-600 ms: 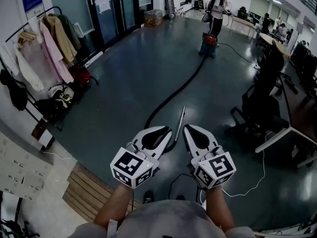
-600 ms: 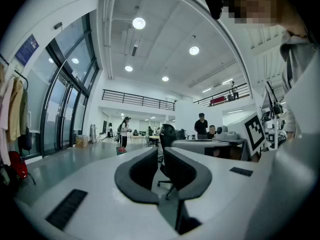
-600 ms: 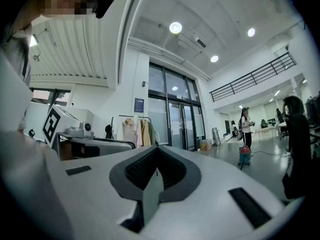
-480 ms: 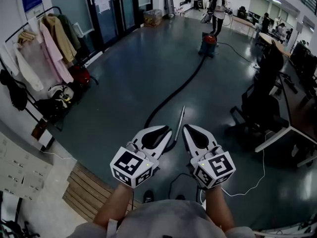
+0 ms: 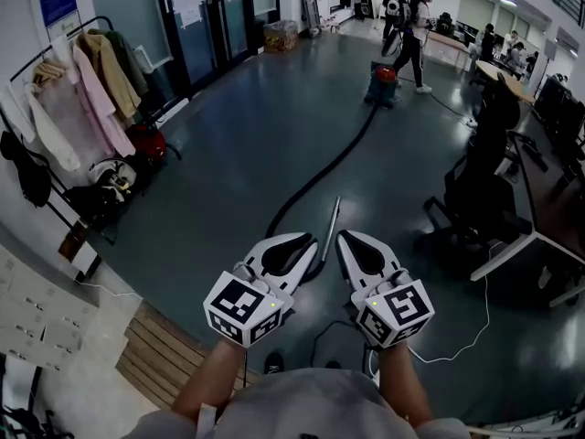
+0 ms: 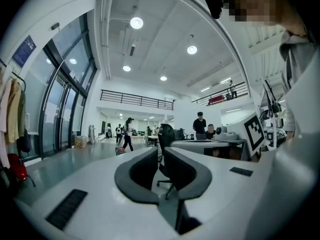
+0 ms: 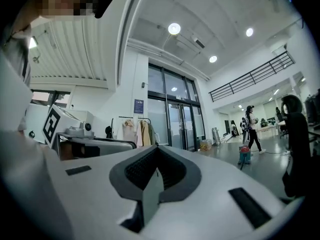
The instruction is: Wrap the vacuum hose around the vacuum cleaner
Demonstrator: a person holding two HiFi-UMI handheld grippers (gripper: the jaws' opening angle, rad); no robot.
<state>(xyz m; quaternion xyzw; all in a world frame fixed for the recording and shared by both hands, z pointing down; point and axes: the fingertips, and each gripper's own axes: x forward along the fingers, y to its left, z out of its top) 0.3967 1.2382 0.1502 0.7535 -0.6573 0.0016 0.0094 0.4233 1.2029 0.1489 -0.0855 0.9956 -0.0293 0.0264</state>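
Note:
Far across the grey floor stands the red vacuum cleaner [image 5: 384, 84]. It shows small in the left gripper view [image 6: 120, 150] and in the right gripper view [image 7: 244, 155]. Its black hose [image 5: 334, 167] runs over the floor toward me and ends in a metal wand [image 5: 332, 225] just beyond both grippers. My left gripper [image 5: 306, 243] is held level, its jaws a narrow gap apart with nothing between them [image 6: 161, 154]. My right gripper [image 5: 345, 239] is beside it, shut and empty [image 7: 156, 151]. Neither touches the hose.
A person [image 5: 416, 33] walks by the vacuum. A coat rack [image 5: 82, 85] and bags [image 5: 144, 140] line the left wall. Black office chairs [image 5: 480, 186] and a desk [image 5: 548, 222] stand at the right. A white cable [image 5: 462, 344] and a wooden mat [image 5: 160, 355] lie near my feet.
The person beside the vacuum has stepped away to the right. Both grippers, the hose and the vacuum have kept still.

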